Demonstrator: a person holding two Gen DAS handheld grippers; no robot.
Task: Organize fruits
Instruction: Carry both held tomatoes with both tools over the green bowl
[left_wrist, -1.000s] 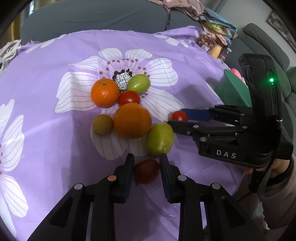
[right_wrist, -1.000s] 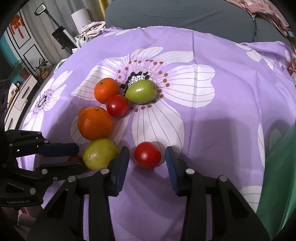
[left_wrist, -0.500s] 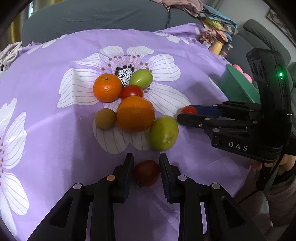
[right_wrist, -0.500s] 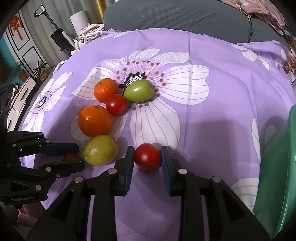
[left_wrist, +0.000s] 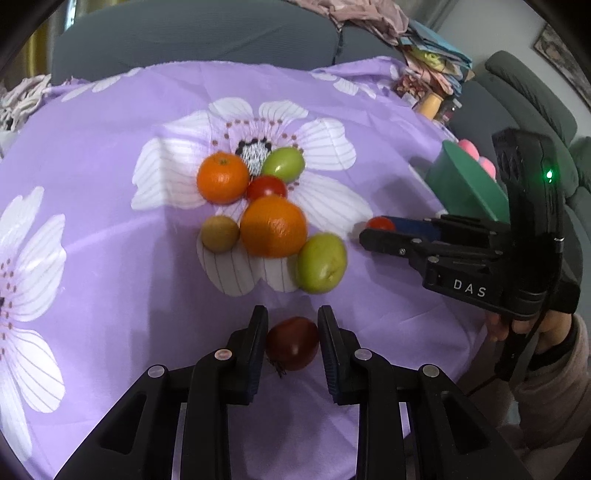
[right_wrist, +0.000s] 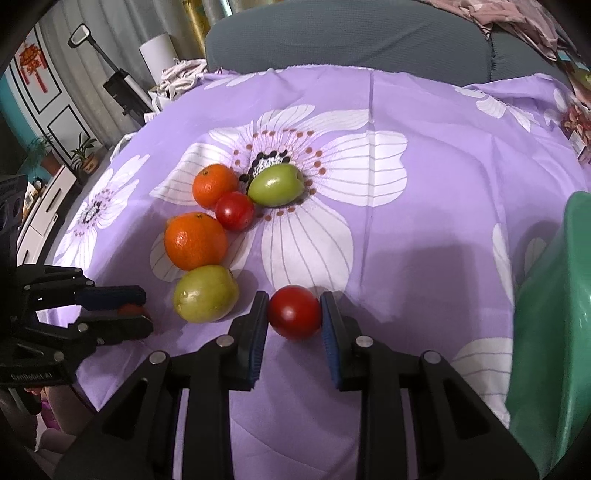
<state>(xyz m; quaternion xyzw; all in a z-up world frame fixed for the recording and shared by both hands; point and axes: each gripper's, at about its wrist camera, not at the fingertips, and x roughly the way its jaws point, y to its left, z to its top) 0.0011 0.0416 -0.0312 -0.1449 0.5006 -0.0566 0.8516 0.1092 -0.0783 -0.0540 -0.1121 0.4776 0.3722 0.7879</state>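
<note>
- The left gripper (left_wrist: 291, 343) has its jaws clamped on a dark red tomato (left_wrist: 292, 349), low in the middle of the left wrist view; the pads press its two sides.
- The right gripper (right_wrist: 294, 314) has its jaws clamped on a bright red tomato (right_wrist: 294, 312), low in the middle of the right wrist view, over the purple flowered cloth (right_wrist: 424, 240) that covers the surface.
- In the left wrist view the right gripper comes in from the right edge, a hand (left_wrist: 543, 328) on its handle and a green light lit on its body.
- Loose fruit lies in a cluster at the centre of the cloth: a small orange (left_wrist: 222, 178), a green fruit (left_wrist: 283, 164) to its right, and a red tomato (left_wrist: 266, 187) touching both.
- Below these sit a larger orange (left_wrist: 273, 226), a brownish kiwi-like fruit (left_wrist: 219, 233) just left of it, and a yellow-green fruit (left_wrist: 321, 262) at its lower right.
- A green container (right_wrist: 550, 325) stands at the right edge of the right wrist view, apart from the cluster.
- In the left wrist view pink rounded things (left_wrist: 476, 155) show above the container's rim; what they are I cannot tell.
</note>
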